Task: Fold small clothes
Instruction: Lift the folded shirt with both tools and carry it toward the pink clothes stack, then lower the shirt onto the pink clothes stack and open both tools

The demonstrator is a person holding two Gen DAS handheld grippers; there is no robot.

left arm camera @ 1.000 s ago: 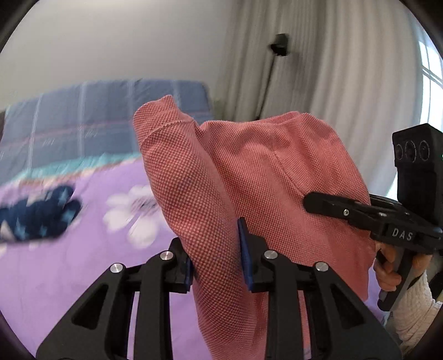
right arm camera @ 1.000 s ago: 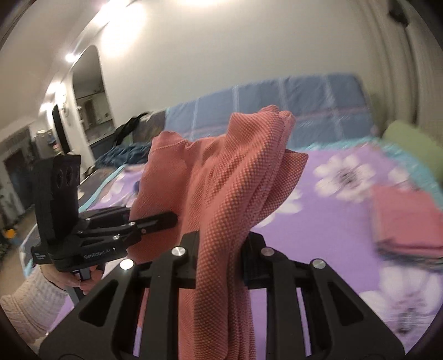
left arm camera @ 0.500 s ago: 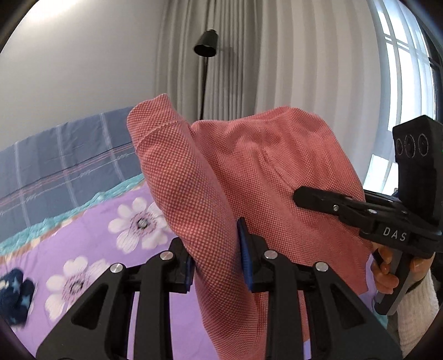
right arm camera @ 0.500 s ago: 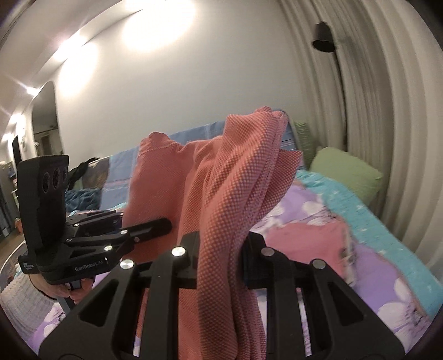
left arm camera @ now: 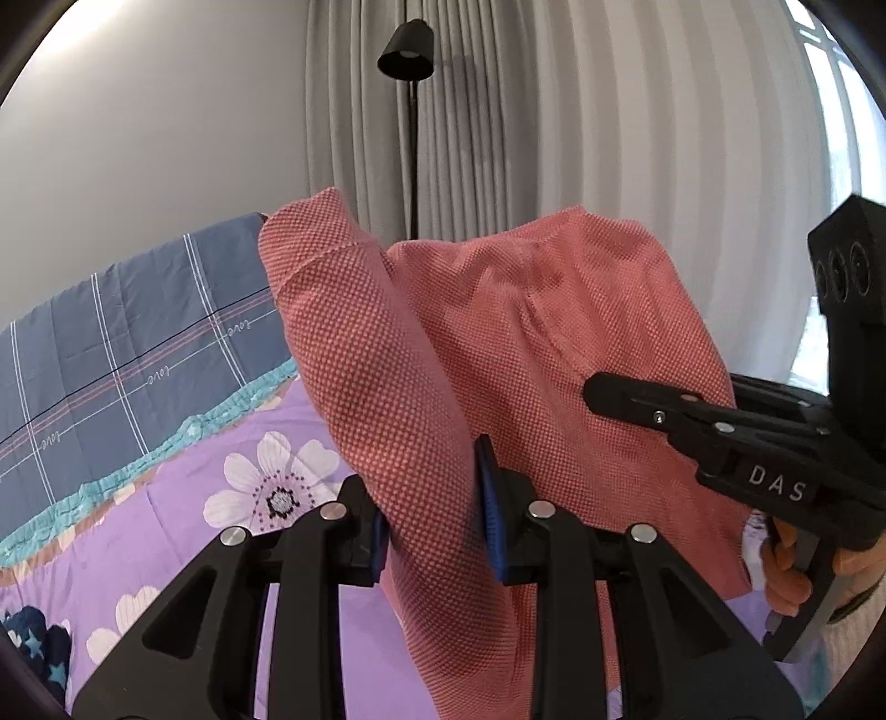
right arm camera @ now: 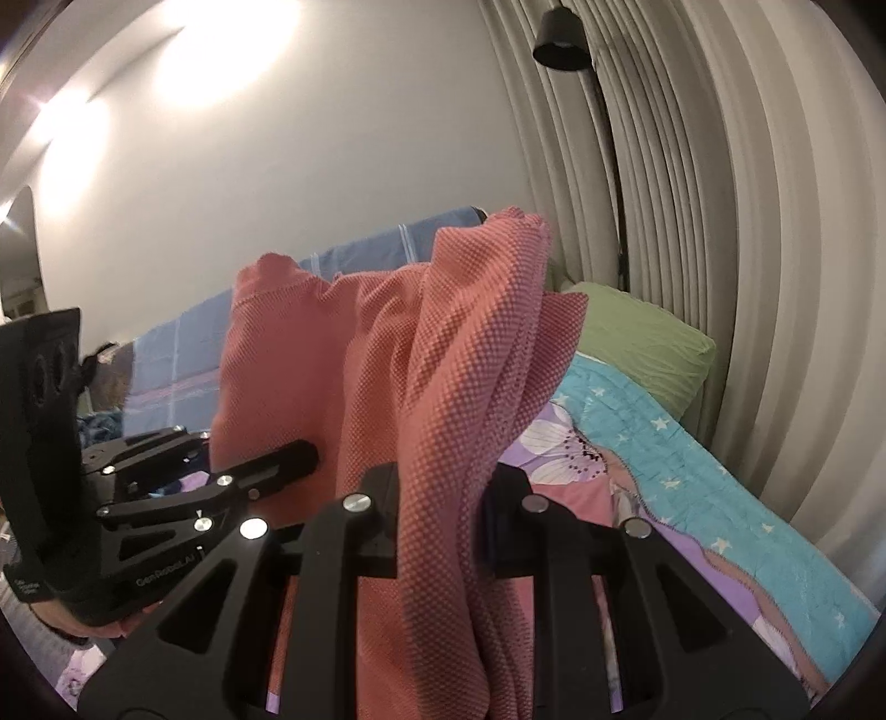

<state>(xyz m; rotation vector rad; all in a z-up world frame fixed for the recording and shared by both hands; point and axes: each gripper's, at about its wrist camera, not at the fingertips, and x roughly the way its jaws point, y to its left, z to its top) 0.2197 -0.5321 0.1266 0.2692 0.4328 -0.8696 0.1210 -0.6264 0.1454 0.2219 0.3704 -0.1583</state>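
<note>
Both grippers up above the bed [left arm camera: 183, 531], a coral-red waffle-knit garment [left arm camera: 498, 343] strung between them and hanging clear of the covers. Left gripper [left arm camera: 434, 512]: a thick bunched fold of the garment between its blue pads [left arm camera: 490, 515], cloth spilling upward over the tips and also draping down past the frame; jaws opening at this moment, the fold filling the gap and touching both pads. Right gripper [right arm camera: 443, 515]: jaws clamped on another gathered fold of the same garment, fabric rising in a crumpled peak above the tips and falling in a long strip below. From the left wrist view, the right gripper seen side-on at the right edge, its finger reaching in against the garment, orange-toned fingers [left arm camera: 786, 576] of a hand wrapped round its handle. From the right wrist view, the left gripper at the left edge, tip pressed to the garment's far part. Beneath: purple bedspread [left arm camera: 166, 554] with white flowers, a turquoise star-print border [right arm camera: 692, 476], a blue plaid quilt [left arm camera: 127, 343] against the wall, a green pillow [right arm camera: 637, 338] by the curtains [left arm camera: 609, 138]. Black floor lamp [left arm camera: 407, 52] standing in front of the curtains. A dark navy star-patterned piece [left arm camera: 39, 642] lying at the lower left of the bed. Something pink [right arm camera: 576, 493] on the covers behind the right gripper, too hidden to tell what.
</note>
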